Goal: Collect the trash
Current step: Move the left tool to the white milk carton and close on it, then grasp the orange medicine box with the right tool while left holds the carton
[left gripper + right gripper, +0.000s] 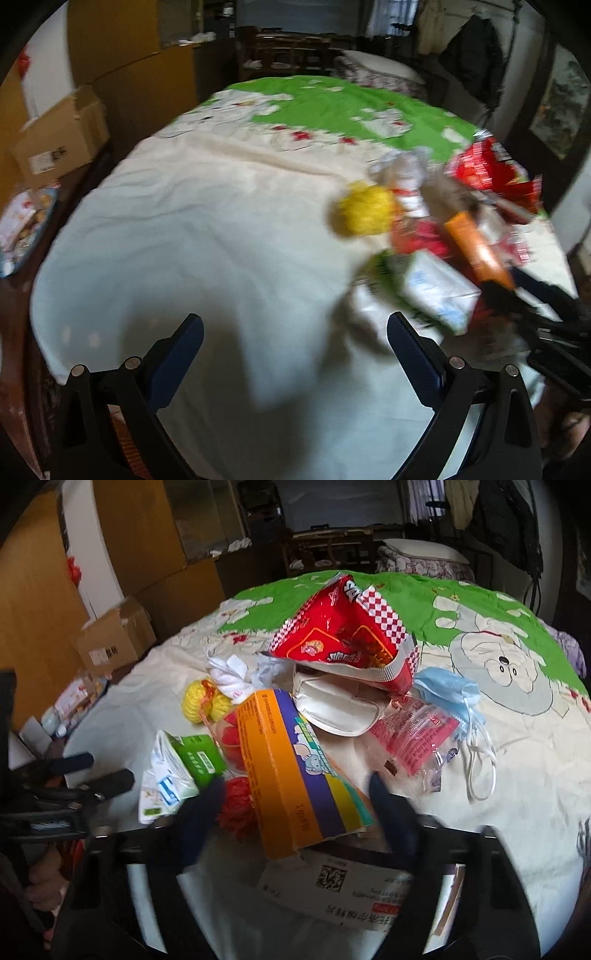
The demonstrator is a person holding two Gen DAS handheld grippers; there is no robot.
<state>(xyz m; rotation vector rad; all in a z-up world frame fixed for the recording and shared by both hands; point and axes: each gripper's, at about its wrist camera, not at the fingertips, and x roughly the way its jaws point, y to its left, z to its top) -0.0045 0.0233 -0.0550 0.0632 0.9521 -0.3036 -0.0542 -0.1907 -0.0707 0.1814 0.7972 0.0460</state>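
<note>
My R fingers (388, 805) sit spread either side of the orange box (295, 771), not clamped on it. L gripper (295, 354) gapes wide w/ nothing in it, over the bedsheet (192, 240).

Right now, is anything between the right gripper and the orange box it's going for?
Nothing visible. The right gripper is open with its fingers already on either side of the orange box. A red mesh ball crowds the box's left side, beside the left finger.
</note>
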